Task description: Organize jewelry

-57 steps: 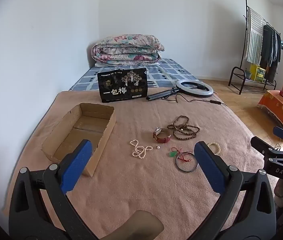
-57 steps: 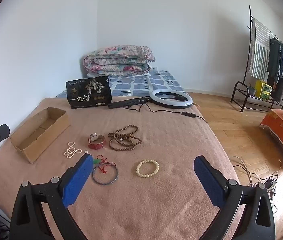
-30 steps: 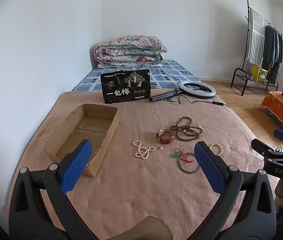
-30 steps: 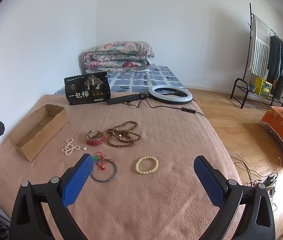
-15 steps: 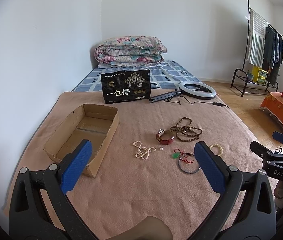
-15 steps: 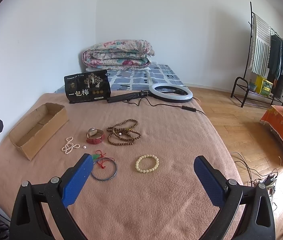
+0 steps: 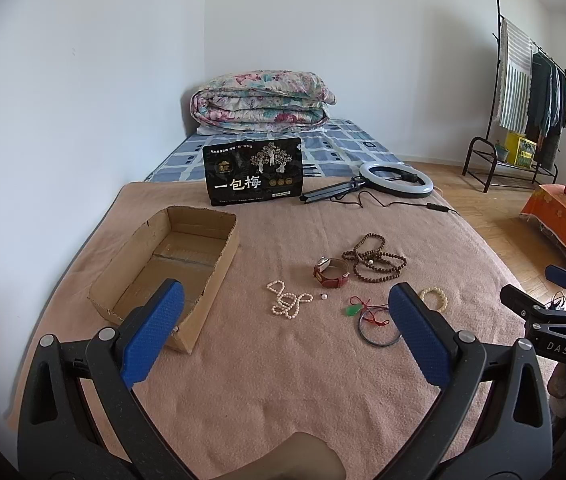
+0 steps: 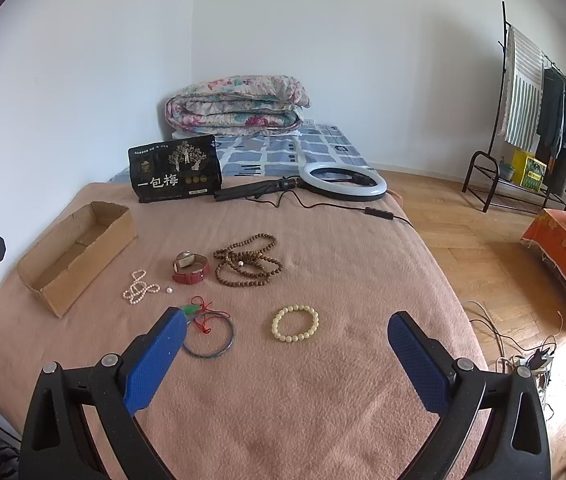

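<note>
Both the left gripper (image 7: pixel 283 330) and right gripper (image 8: pixel 285 354) hover spread wide, empty, above the blanket's near edge; scattered jewelry awaits the open brown cardboard box (image 7: pixel 171 264) by its left edge.

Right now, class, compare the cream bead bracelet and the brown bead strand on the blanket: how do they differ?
The cream bead bracelet is pale and forms one open ring; the brown bead strand is dark and lies in several overlapping loops. The bracelet lies apart from other pieces; the strand lies close beside the red watch. Both rest flat on the blanket, outside the cardboard box.
</note>
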`<state>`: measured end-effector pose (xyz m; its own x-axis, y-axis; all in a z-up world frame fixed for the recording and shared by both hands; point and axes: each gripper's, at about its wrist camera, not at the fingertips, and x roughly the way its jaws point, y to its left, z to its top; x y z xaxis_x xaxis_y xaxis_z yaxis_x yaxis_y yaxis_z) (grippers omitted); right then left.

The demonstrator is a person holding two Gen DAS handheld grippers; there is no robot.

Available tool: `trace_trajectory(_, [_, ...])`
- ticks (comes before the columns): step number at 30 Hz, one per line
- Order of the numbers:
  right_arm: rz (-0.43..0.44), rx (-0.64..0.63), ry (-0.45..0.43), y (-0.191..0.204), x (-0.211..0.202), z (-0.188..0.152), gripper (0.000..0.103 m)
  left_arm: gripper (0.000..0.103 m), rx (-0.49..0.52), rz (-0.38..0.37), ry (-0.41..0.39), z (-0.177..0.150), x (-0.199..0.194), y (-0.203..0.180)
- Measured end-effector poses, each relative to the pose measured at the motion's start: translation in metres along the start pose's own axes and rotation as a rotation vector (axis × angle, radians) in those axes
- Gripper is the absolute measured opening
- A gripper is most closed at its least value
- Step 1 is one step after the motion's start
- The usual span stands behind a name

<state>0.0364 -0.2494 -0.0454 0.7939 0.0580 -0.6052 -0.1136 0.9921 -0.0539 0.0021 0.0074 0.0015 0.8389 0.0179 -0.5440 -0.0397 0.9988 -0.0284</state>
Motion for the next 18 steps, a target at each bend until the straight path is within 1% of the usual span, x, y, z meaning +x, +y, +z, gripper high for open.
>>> trace_trajectory(14, [0.002,0.004,0.015,-0.0003,0.0026,-0.002,0.102,0.103,0.0,0.001,0.001,-0.0008,0.0,-0.0009])
trace_trajectory(18, [0.005,0.004,0.014,-0.0002,0.0028,-0.002,0.102,0.103,0.0,0.001,0.007,-0.0003,-0.0021,0.0051])
